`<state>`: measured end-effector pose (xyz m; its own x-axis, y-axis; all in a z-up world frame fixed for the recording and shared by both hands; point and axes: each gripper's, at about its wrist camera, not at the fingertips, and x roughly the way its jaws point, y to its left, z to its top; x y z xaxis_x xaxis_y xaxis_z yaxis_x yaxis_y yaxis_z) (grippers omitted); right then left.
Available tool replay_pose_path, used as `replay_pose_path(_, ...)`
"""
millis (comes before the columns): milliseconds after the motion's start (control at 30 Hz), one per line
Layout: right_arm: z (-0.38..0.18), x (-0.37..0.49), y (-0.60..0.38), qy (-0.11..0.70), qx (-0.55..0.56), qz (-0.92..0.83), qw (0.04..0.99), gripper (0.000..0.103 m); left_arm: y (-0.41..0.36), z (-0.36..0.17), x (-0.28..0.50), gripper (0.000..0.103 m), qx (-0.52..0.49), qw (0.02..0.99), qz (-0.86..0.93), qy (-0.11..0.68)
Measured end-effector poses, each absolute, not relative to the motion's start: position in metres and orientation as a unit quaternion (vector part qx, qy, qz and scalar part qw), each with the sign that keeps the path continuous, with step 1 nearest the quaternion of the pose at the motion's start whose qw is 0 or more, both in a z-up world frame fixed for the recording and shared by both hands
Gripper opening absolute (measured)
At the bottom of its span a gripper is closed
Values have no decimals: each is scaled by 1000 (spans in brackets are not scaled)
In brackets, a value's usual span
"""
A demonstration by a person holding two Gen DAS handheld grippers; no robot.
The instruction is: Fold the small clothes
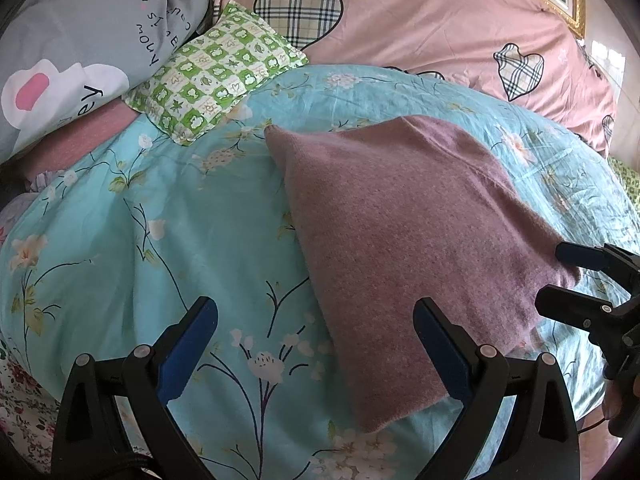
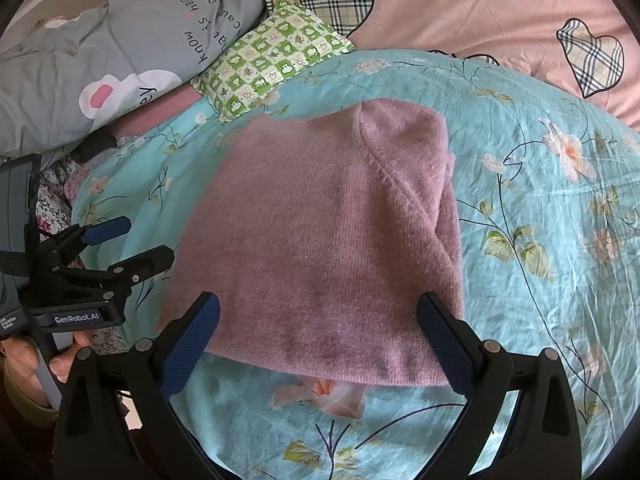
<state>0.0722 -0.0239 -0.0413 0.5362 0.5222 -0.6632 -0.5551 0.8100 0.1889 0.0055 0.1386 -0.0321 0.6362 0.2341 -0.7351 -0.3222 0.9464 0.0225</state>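
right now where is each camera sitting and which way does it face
Left wrist: sits on the left claw, facing the bed, left of the pink knit garment; the right claw enters at right.
Right wrist: sits on the right claw, square on the garment; the left claw and a hand show at left.
Shared: garment, teal floral sheet, green checked pillow.

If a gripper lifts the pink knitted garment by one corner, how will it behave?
The pink knitted garment looks soft and fuzzy, so it would probably droop. It lies folded in layers, which would likely fall open. The fuzzy knit should grip well, not slip.
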Motion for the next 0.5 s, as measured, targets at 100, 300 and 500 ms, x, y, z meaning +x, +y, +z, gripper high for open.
replay_pose_path(100,-41,72,-23,371,-21,307,876,99,139,-32,6,99,-56,903,154,397)
replay_pose_path(300,-41,71,-23,372,-20,308,876,99,139,-32,6,99,-56,903,153,397)
replay_pose_path(500,-41,71,-22,372,-20,309,875,99,136,-32,5,99,-55,903,151,397)
